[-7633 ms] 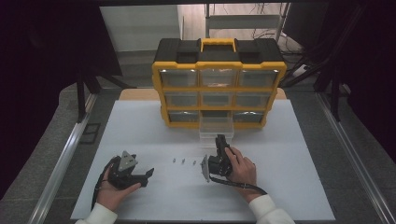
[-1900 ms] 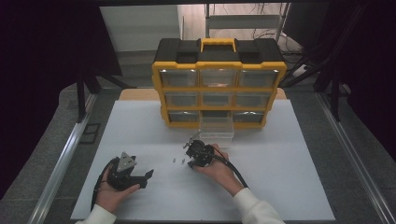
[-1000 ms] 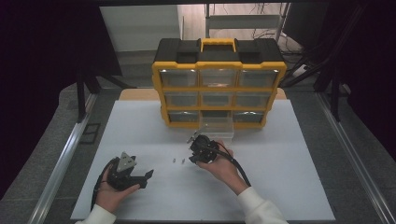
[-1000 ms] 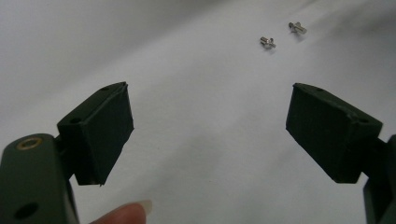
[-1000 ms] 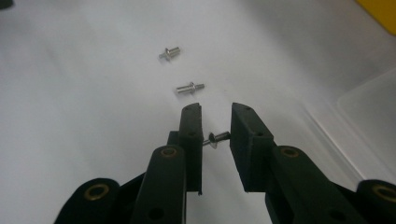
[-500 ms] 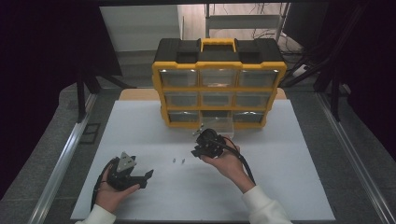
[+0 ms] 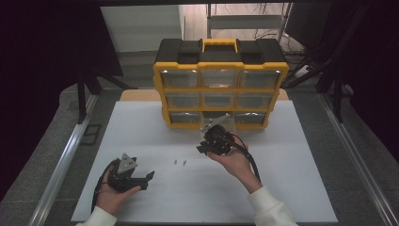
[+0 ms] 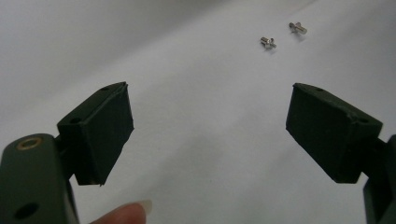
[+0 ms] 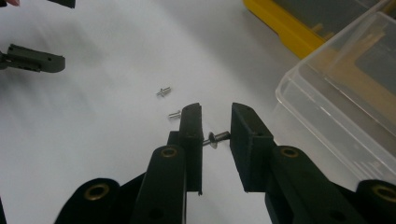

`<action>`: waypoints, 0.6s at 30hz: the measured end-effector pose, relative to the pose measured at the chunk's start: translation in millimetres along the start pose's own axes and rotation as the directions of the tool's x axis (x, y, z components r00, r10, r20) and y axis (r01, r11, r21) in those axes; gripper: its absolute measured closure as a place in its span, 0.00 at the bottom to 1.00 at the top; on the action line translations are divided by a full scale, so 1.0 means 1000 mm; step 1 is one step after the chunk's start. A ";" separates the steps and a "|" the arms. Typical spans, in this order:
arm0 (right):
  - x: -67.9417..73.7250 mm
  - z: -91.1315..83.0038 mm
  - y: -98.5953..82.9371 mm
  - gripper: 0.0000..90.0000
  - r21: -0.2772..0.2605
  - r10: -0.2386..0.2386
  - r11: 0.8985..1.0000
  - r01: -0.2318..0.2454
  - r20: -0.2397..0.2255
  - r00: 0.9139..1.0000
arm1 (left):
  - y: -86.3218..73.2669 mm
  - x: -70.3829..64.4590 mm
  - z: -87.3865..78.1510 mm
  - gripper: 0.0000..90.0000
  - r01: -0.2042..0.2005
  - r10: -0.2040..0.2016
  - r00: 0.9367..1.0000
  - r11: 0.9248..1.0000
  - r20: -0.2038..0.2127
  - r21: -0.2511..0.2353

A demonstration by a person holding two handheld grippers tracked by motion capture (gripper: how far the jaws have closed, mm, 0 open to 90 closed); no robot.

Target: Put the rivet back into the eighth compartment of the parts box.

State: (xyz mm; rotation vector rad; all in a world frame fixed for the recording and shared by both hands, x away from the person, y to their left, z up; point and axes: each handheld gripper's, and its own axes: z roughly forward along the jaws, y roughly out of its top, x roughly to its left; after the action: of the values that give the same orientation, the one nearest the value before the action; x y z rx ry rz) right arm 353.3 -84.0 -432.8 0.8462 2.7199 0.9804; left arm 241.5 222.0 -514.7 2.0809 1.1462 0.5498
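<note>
Between the black jaws of the right tool (image 9: pixel 215 135) sits a small silver rivet-like screw (image 9: pixel 215 138), pinched end to end with the jaws drawn narrow around it. Just beyond that tool's tips, two more small silver screws (image 9: pixel 164 91) lie loose on the white worktop (image 7: pixel 282 188). To its right side stands a clear plastic drawer (image 9: pixel 336 93), pulled out of the yellow and black organiser cabinet (image 7: pixel 220 89). Farther off, the left tool (image 8: pixel 209 135) rests low over the worktop in the person's hand, jaws spread wide with nothing between them, the loose screws well ahead of it.
</note>
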 end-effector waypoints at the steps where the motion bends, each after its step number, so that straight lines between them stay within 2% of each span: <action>1: -0.001 -0.001 0.000 0.82 -0.005 0.000 1.000 0.000 0.000 1.000 | 0.000 0.000 0.000 0.17 0.000 0.000 1.000 1.000 0.000 0.000; 18: -0.008 -0.015 0.001 0.82 -0.041 0.021 0.999 -0.020 0.012 1.000 | 0.000 0.000 0.000 0.17 -0.002 0.002 1.000 1.000 0.001 0.003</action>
State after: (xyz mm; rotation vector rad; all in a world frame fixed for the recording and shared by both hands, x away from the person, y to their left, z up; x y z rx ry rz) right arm 356.3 -95.7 -421.2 0.8718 2.6762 1.0278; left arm 241.7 222.4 -514.7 2.0853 1.1454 0.5484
